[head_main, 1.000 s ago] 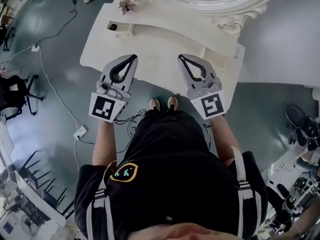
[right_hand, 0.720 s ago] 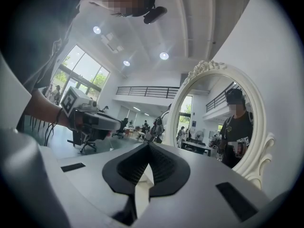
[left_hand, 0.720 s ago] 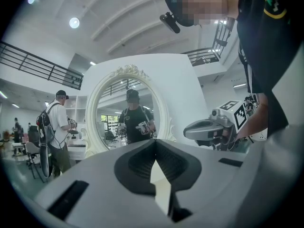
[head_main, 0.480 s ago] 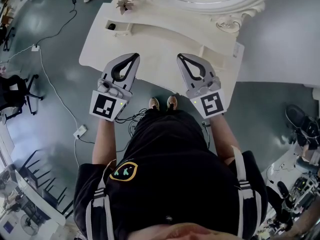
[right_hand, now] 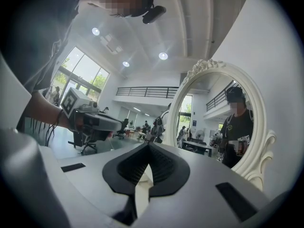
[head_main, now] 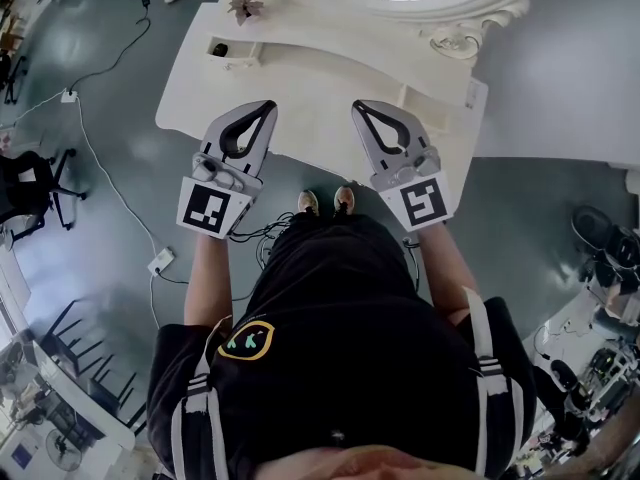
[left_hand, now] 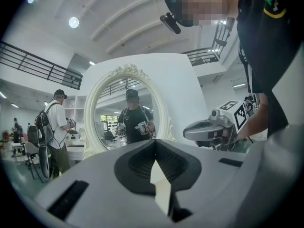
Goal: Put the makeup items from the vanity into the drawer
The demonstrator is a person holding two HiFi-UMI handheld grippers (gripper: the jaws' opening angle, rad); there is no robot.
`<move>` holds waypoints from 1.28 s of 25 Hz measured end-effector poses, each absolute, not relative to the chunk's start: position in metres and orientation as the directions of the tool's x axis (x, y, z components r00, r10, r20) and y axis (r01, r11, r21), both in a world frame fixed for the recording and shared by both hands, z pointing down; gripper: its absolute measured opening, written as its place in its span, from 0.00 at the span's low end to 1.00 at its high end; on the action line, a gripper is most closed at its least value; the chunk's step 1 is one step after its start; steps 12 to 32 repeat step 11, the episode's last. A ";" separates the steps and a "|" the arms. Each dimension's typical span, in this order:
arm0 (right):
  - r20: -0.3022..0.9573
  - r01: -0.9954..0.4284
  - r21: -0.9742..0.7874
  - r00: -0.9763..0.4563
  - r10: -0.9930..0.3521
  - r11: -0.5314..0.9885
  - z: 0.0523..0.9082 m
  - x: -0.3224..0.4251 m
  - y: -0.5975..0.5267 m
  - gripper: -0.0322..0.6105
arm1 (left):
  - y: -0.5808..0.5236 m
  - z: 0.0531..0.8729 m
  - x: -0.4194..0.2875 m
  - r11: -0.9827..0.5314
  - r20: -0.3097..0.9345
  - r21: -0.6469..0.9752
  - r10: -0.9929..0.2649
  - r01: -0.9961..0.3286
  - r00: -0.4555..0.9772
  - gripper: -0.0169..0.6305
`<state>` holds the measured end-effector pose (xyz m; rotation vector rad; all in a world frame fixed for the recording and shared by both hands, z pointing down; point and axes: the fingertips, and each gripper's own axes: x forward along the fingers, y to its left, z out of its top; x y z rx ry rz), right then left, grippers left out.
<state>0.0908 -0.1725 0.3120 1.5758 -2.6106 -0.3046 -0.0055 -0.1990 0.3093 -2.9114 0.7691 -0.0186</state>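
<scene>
The white vanity (head_main: 320,73) stands in front of me, with its oval mirror (left_hand: 124,113) at the back. A small dark item (head_main: 218,48) lies in a shallow white compartment (head_main: 240,56) at the vanity's back left. Over the front edge, my left gripper (head_main: 269,105) hangs shut with nothing between its jaws. My right gripper (head_main: 357,105) is beside it, also shut and empty. From each gripper view the jaws meet at their tip, left gripper (left_hand: 155,142) and right gripper (right_hand: 148,145). No open drawer shows in any view.
A small flower ornament (head_main: 241,8) sits at the vanity's back left corner. The mirror's carved frame (head_main: 455,38) curls out at the back right. Cables and a power strip (head_main: 160,264) lie on the grey floor to the left. Other people (left_hand: 54,127) stand beyond the vanity.
Both grippers have edged a little forward over the vanity's front edge. Their jaws have stayed shut.
</scene>
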 end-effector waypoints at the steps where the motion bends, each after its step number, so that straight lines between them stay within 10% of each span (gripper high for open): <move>1: -0.038 -0.867 0.210 -0.469 -0.882 0.452 0.312 0.091 -0.173 0.08 | -0.199 0.310 -0.006 -0.861 -0.023 -0.130 -0.492 -0.491 0.870 0.05; 32: -0.034 -0.871 0.207 -0.461 -0.887 0.445 0.312 0.093 -0.174 0.08 | -0.203 0.319 -0.009 -0.855 -0.002 -0.195 -0.490 -0.481 0.872 0.05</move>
